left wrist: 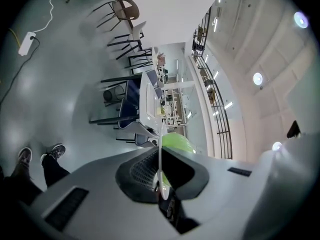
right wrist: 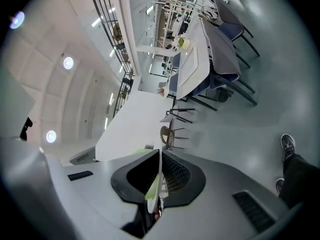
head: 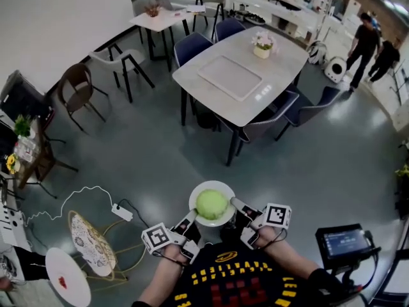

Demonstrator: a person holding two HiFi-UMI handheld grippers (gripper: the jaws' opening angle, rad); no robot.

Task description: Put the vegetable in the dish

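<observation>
A round green vegetable lies in a white dish held in the air in front of my chest, above the grey floor. My left gripper is shut on the dish's near-left rim, and my right gripper is shut on its right rim. The left gripper view has the dish edge-on between the shut jaws of the left gripper, with the vegetable bulging on the right side. In the right gripper view the right gripper clamps the thin dish rim, and the vegetable shows green beside it.
A white dining table with a placemat and a flower pot stands ahead, ringed by dark blue chairs. Two small round tables and a cable with a power strip are at lower left. Two people stand far right; a screen is near right.
</observation>
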